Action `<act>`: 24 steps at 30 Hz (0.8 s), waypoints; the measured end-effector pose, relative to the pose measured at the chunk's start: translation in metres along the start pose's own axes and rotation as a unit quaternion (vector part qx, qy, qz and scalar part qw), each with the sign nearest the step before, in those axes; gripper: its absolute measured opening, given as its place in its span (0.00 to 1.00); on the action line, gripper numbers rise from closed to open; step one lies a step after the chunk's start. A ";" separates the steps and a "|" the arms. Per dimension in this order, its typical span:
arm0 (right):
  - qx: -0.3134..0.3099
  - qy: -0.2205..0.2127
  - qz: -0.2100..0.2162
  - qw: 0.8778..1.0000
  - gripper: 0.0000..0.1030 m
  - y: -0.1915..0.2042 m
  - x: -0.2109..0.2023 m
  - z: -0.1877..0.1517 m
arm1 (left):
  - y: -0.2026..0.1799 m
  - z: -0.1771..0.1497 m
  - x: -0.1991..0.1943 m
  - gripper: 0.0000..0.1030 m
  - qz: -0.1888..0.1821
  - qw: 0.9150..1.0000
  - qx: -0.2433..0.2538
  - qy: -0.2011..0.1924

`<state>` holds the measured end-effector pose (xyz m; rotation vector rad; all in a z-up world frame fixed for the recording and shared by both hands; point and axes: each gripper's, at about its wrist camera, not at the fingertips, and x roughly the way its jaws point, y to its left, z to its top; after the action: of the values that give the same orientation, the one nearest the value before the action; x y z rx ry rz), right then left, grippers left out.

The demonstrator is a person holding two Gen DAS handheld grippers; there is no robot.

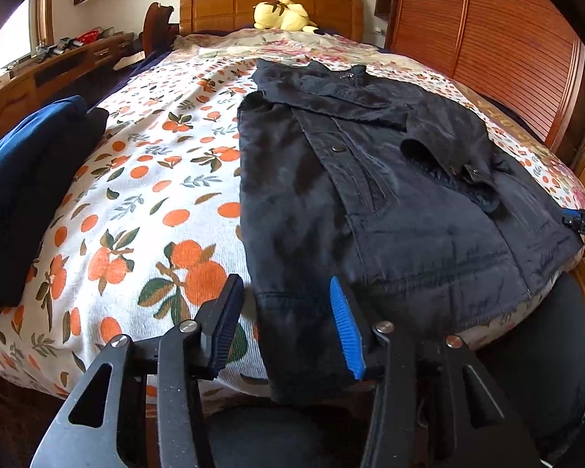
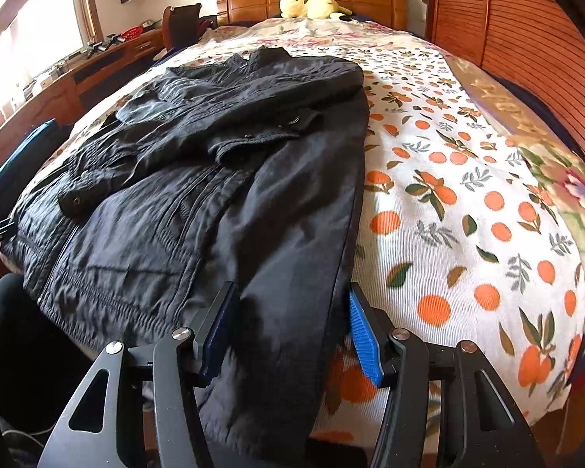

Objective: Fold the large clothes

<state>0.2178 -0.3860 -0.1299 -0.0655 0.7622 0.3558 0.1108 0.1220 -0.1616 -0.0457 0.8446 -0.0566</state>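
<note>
A black jacket [image 1: 390, 202] lies spread on the bed, front up, collar toward the headboard and a sleeve folded across its chest. Its bottom hem hangs over the bed's near edge. My left gripper [image 1: 284, 284] stands open over the hem's left corner; sheet shows between the left finger [image 1: 224, 323] and the cloth. In the right wrist view the jacket [image 2: 199, 195] fills the left half. My right gripper [image 2: 292, 288] is open astride the hem's right corner, with cloth lying flat between its fingers. Each gripper's tip shows at the edge of the other's view.
The bed has a white sheet [image 1: 156, 202] printed with oranges. A folded dark blue garment [image 1: 31, 179] lies at the bed's left side. A yellow plush toy [image 1: 282, 15] sits by the wooden headboard. A slatted wooden wardrobe [image 2: 526, 46] stands on the right and a desk [image 1: 58, 66] on the left.
</note>
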 end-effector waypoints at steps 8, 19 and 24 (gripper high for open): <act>0.003 -0.003 0.008 1.000 0.55 0.002 -0.012 -0.014 | -0.005 -0.009 -0.001 0.42 -0.007 1.000 0.004 0.004; -0.005 -0.025 -0.009 1.000 0.44 0.016 -0.010 -0.024 | 0.000 -0.011 -0.005 0.09 -0.016 0.999 -0.023 0.018; -0.003 -0.044 -0.004 0.999 0.21 0.019 -0.019 -0.021 | -0.008 -0.001 -0.032 0.04 -0.012 1.000 -0.020 -0.015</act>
<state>0.1851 -0.3779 -0.1305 -0.0581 0.6731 0.3518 0.0885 0.1158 -0.1383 -0.0937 0.8145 -0.0616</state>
